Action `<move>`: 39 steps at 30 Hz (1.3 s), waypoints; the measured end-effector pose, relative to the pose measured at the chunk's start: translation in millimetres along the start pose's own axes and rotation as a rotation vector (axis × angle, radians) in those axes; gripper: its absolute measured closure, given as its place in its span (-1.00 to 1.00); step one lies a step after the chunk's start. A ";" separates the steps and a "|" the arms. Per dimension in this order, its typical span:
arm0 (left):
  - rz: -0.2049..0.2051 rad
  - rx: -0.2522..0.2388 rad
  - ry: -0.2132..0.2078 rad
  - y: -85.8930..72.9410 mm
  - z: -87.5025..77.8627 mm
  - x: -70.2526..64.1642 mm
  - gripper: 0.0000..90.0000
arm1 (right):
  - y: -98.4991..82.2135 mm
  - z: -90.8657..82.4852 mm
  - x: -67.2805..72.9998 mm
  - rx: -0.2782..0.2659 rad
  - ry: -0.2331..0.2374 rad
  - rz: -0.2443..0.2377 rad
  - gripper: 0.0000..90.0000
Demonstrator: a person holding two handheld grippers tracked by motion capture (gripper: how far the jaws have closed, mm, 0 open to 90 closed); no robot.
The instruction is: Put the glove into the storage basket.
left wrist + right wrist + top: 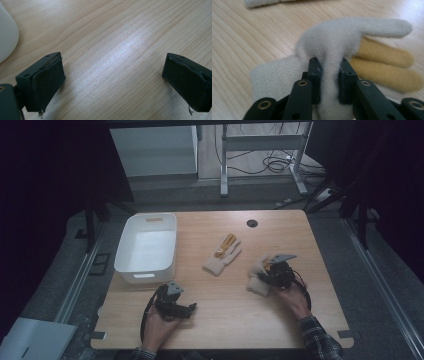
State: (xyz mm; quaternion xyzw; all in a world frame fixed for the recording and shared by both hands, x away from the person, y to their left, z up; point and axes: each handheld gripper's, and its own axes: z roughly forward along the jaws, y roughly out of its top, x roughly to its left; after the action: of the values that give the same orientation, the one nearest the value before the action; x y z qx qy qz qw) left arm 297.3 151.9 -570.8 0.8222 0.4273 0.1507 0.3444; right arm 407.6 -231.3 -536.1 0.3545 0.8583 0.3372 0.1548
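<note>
Two cream knit gloves with yellow fingers lie on the wooden table (215,320). One glove (223,255) rests flat near the middle. The other glove (258,280) (332,42) lies at the right, and my right gripper (272,272) (329,75) is shut on a pinched fold of its cream fabric. Its thumb and yellow fingers stick out to the right in the right gripper view. My left gripper (190,309) (112,80) sits near the front left of the table, open, with bare wood between its jaws.
A white plastic bin (147,247) (6,37) stands at the table's left, just behind my left gripper. A dark round hole (252,223) sits near the far edge. Beyond the table are metal legs and cables on the floor.
</note>
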 end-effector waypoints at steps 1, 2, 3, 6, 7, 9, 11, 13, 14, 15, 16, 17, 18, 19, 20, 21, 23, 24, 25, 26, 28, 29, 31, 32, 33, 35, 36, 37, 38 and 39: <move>0.000 0.000 0.000 0.0 0.0 -0.1 -0.91 | 0.8 -1.6 0.5 -0.005 0.000 -0.008 0.69; 0.000 0.000 0.000 0.0 0.0 0.0 -0.91 | 2.0 -3.6 1.8 -0.010 0.003 -0.006 0.70; 0.000 0.000 0.000 0.0 0.0 -0.1 -0.91 | 3.4 -6.2 2.7 -0.012 0.006 -0.012 0.71; 0.000 0.000 0.000 0.0 0.0 0.0 -0.91 | 8.4 -14.8 8.0 -0.032 0.031 -0.012 0.72; 0.000 0.000 0.000 0.0 0.0 0.0 -0.91 | 10.1 -17.8 10.7 -0.035 0.043 -0.014 0.72; 0.000 0.000 0.000 0.0 0.0 0.0 -0.91 | 12.8 -23.5 17.4 -0.042 0.068 -0.026 0.72; 0.000 0.001 0.000 0.0 -0.1 0.0 -0.91 | 15.0 -28.8 26.9 -0.043 0.094 -0.046 0.72; 0.000 0.000 0.000 0.0 0.0 0.0 -0.91 | 15.9 -31.6 36.4 -0.045 0.121 -0.062 0.72; 0.000 0.000 0.000 0.0 0.0 0.0 -0.91 | 16.0 -32.1 41.7 -0.045 0.136 -0.067 0.71; 0.000 0.000 0.000 0.0 0.0 0.0 -0.91 | 15.7 -32.1 45.5 -0.042 0.147 -0.077 0.71; 0.002 0.000 0.000 0.0 0.0 0.1 -0.91 | 15.2 -31.5 49.9 -0.040 0.158 -0.083 0.71; 0.003 0.000 0.000 0.1 -0.1 0.2 -0.91 | 13.5 -28.8 58.4 -0.029 0.177 -0.103 0.70; 0.002 0.001 0.000 0.0 -0.1 0.1 -0.91 | 12.3 -26.7 62.5 -0.025 0.187 -0.114 0.69; -0.002 0.001 0.000 -0.1 0.0 -0.2 -0.91 | 10.5 -23.4 67.7 -0.016 0.201 -0.124 0.68; 0.001 0.000 0.000 0.0 -0.1 0.0 -0.91 | 8.3 -19.9 72.6 -0.006 0.215 -0.128 0.65; 0.000 0.000 0.000 0.0 0.0 0.0 -0.91 | 5.8 -15.9 76.7 -0.002 0.225 -0.138 0.59; 0.000 0.000 0.000 0.0 0.0 0.0 -0.91 | 1.3 -8.8 83.3 0.006 0.222 -0.164 0.34; 0.001 0.000 0.000 0.0 0.0 0.0 -0.91 | -0.4 -6.7 85.3 0.004 0.215 -0.174 0.20; 0.001 0.001 0.000 0.0 -0.1 0.0 -0.91 | -1.0 -6.3 85.1 -0.004 0.212 -0.184 0.08; 0.001 0.001 0.000 0.0 -0.1 0.1 -0.91 | -0.4 -7.9 83.2 -0.020 0.208 -0.181 0.01; 0.001 0.001 0.000 0.0 -0.1 0.1 -0.91 | 3.2 -13.6 76.5 -0.054 0.200 -0.158 -0.05; 0.001 0.002 0.000 0.0 -0.2 0.1 -0.91 | 5.1 -15.6 73.2 -0.064 0.196 -0.150 -0.06; 0.002 0.001 0.000 0.0 -0.1 0.1 -0.91 | 10.1 -19.1 63.8 -0.077 0.184 -0.128 -0.07; 0.001 0.001 0.000 0.0 -0.1 0.1 -0.91 | 12.5 -19.7 59.0 -0.081 0.180 -0.116 -0.07; 0.001 0.001 0.000 0.0 -0.1 0.1 -0.91 | 15.3 -18.7 53.2 -0.084 0.175 -0.100 -0.07; 0.001 0.001 0.000 0.0 -0.1 0.1 -0.91 | 19.3 -15.0 46.2 -0.085 0.172 -0.077 -0.05; 0.001 0.001 0.000 0.0 -0.1 0.0 -0.91 | 22.3 -11.3 42.6 -0.084 0.172 -0.062 0.00; 0.001 0.001 0.000 0.0 -0.1 0.1 -0.91 | 25.0 -7.9 40.3 -0.086 0.169 -0.053 0.07; 0.001 0.001 0.000 0.0 -0.1 0.1 -0.91 | 27.1 -4.9 38.9 -0.085 0.166 -0.049 0.11; 0.001 0.001 0.000 0.0 -0.1 0.1 -0.91 | 31.2 0.4 37.3 -0.083 0.159 -0.046 0.15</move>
State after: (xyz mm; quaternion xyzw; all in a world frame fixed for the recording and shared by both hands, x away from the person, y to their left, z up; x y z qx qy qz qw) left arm 297.3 152.0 -570.7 0.8227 0.4269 0.1506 0.3438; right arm 397.4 -188.3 -515.9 0.3003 0.8610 0.3960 0.1085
